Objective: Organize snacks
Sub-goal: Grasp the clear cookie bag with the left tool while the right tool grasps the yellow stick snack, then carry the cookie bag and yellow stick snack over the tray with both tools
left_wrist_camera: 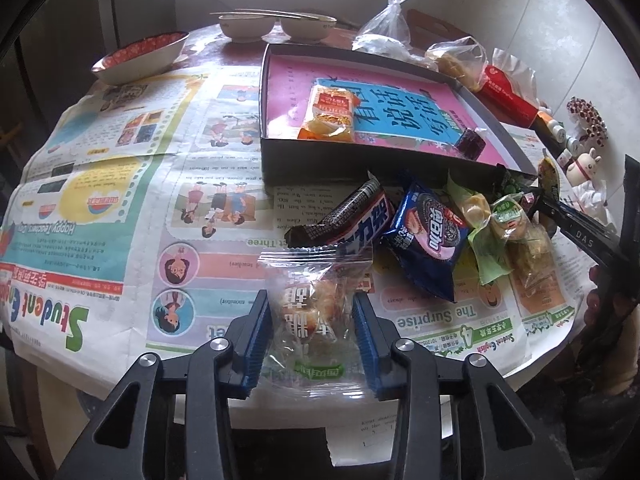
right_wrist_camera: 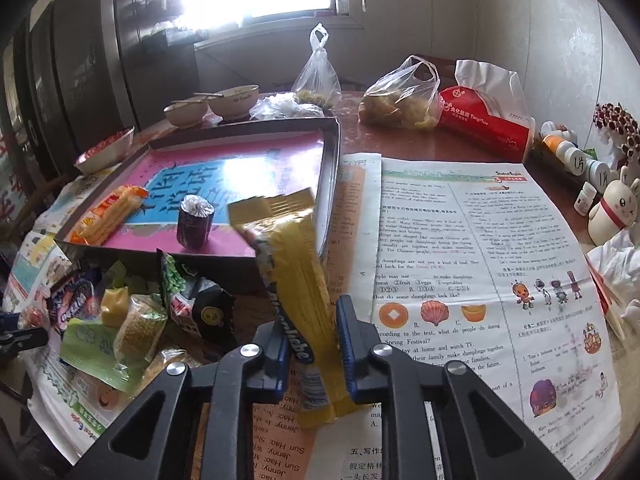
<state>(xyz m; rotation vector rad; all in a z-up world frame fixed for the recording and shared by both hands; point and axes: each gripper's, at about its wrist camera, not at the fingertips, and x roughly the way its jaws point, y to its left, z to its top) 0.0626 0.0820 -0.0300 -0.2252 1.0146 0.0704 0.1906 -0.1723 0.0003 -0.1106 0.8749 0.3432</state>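
Note:
My left gripper (left_wrist_camera: 312, 320) is shut on a clear snack packet (left_wrist_camera: 314, 300) with orange pieces, held above the newspaper. My right gripper (right_wrist_camera: 312, 320) is shut on a yellow snack stick packet (right_wrist_camera: 292, 264), held upright near the box's corner; it also shows in the left wrist view (left_wrist_camera: 550, 184). The shallow dark box (left_wrist_camera: 360, 160) with a pink and blue liner holds an orange packet (left_wrist_camera: 330, 110) and a small purple jelly cup (left_wrist_camera: 471, 142). It also shows in the right wrist view (right_wrist_camera: 328, 184). A pile of snacks lies before it: a blue cookie pack (left_wrist_camera: 426, 236), a dark bar (left_wrist_camera: 344, 216), green packets (left_wrist_camera: 508, 220).
Newspaper (left_wrist_camera: 120, 200) covers the round table. At the back stand a metal bowl of red candies (left_wrist_camera: 140, 56), two ceramic bowls with chopsticks (left_wrist_camera: 276, 24), plastic bags (right_wrist_camera: 400, 96) and a red tissue pack (right_wrist_camera: 484, 124). Bottles and a rabbit figure (right_wrist_camera: 612, 208) stand at the right.

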